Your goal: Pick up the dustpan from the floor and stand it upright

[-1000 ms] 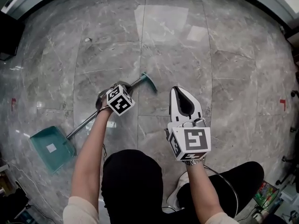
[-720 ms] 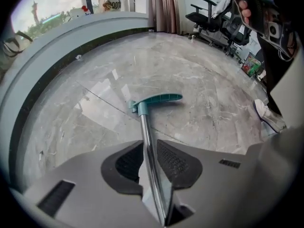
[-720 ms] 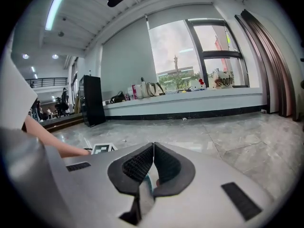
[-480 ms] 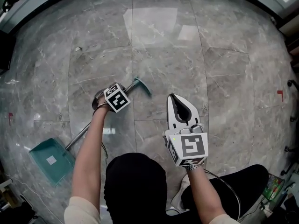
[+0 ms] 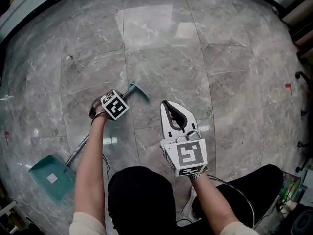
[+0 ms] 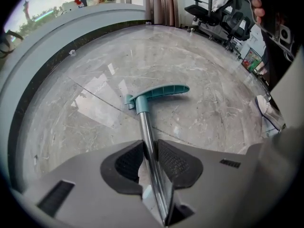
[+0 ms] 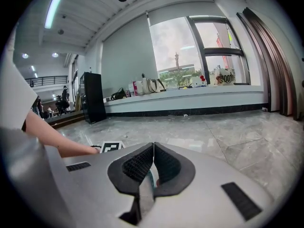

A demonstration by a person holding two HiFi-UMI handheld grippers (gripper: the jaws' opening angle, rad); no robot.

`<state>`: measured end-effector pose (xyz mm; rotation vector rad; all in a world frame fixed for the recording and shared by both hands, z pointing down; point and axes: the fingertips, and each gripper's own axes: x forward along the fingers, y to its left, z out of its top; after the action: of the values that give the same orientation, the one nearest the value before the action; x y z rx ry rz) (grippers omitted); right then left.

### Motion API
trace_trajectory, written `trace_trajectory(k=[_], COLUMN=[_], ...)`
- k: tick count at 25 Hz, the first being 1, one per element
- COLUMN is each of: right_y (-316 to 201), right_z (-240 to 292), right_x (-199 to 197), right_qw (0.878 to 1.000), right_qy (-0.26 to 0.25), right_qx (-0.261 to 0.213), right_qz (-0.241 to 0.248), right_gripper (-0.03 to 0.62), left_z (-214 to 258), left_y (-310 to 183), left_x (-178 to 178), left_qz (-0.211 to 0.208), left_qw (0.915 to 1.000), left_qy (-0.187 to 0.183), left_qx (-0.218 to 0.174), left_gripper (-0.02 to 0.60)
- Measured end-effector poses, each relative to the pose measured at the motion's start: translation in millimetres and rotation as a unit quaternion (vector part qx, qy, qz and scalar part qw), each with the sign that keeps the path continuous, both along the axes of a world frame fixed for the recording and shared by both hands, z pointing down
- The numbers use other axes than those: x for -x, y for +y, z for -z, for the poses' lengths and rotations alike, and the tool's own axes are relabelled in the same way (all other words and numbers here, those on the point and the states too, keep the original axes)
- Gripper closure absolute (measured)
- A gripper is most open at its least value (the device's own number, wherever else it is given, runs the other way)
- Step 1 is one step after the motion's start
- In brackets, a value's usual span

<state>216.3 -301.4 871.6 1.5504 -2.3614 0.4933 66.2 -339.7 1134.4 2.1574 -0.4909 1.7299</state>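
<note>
The dustpan's teal pan (image 5: 51, 177) lies on the marble floor at lower left in the head view. Its metal pole (image 5: 78, 151) slants up to a teal handle (image 5: 138, 90). My left gripper (image 5: 100, 106) is shut on the pole just below the handle. In the left gripper view the pole (image 6: 148, 137) runs between the dark pads of my left gripper (image 6: 148, 152), and the handle (image 6: 159, 93) sticks out ahead above the floor. My right gripper (image 5: 171, 106) hovers to the right of the handle, shut and empty. In its own view, the right gripper (image 7: 153, 152) has its pads pressed together.
Office chairs (image 6: 213, 8) stand at the room's far side, and a shoe (image 6: 268, 113) shows to the right. A window ledge with small items (image 7: 190, 91) and a black cabinet (image 7: 92, 96) line the wall. A red floor mark (image 5: 288, 87) and a scrap (image 5: 68, 58) lie on the tiles.
The head view has swung, so both grippers and the dustpan sit further left and lower. My left gripper keeps its hold on the pole; the right stays shut.
</note>
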Motion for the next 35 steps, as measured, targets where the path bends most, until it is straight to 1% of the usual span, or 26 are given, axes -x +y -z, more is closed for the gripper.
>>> trace_trajectory(k=[3,6,9,11,16,18,21,23,27,30,35], right_y=[1.1,-0.8,-0.9,-2.6,-6.6,-8.4,-6.1,-1.6,19.1,39.1,81.6], right_z=[-2.7,3.8,12.3,15.4,25.2,38.8,75.9,118.9,227.7,299.9,388.4], right_x=[-0.7,3.5,7.5,7.9,15.2,25.9,43.8,55.1,80.1,102.5,138.9], right_qw=[1.0,1.0,1.0,1.0,0.999,0.998,0.996,0.995,0.988,0.983,0.974], right_qy=[-0.001,-0.001,-0.004,-0.007,-0.027,-0.041,-0.063,-0.08,-0.107,-0.105,-0.088], right_qx=[0.003,-0.004,-0.014,-0.02,-0.027,-0.03,-0.017,-0.011,-0.014,-0.018,-0.018], right_qz=[-0.003,0.004,0.011,0.012,0.025,0.041,0.053,0.064,0.114,0.151,0.209], right_gripper=[0.576,0.576,0.576,0.576,0.576,0.576,0.576,0.576,0.576,0.576,0.576], left_z=[-0.3,-0.5,1.1,9.9,51.6,79.6,140.7,189.9,287.0,351.5,436.7], left_y=[0.1,-0.7,0.2,-3.9,-17.4,-18.4,-7.9,6.6,48.0,67.8,98.2], left_x=[-0.5,0.0,2.7,4.8,9.1,12.4,18.1,20.3,32.1,47.1,85.5], left_qz=[0.016,0.031,0.045,0.05,0.065,0.069,0.076,0.072,0.074,0.07,0.087], left_qw=[0.9998,0.9994,0.9989,0.9986,0.9962,0.9948,0.992,0.9908,0.9853,0.9754,0.951], left_qy=[0.014,0.015,0.013,0.015,0.048,0.061,0.083,0.095,0.126,0.166,0.219], left_qx=[0.002,-0.004,0.001,-0.005,-0.032,-0.044,-0.057,-0.065,-0.09,-0.127,-0.2], left_gripper=[0.494,0.494,0.495,0.495,0.495,0.495,0.497,0.499,0.502,0.503,0.503])
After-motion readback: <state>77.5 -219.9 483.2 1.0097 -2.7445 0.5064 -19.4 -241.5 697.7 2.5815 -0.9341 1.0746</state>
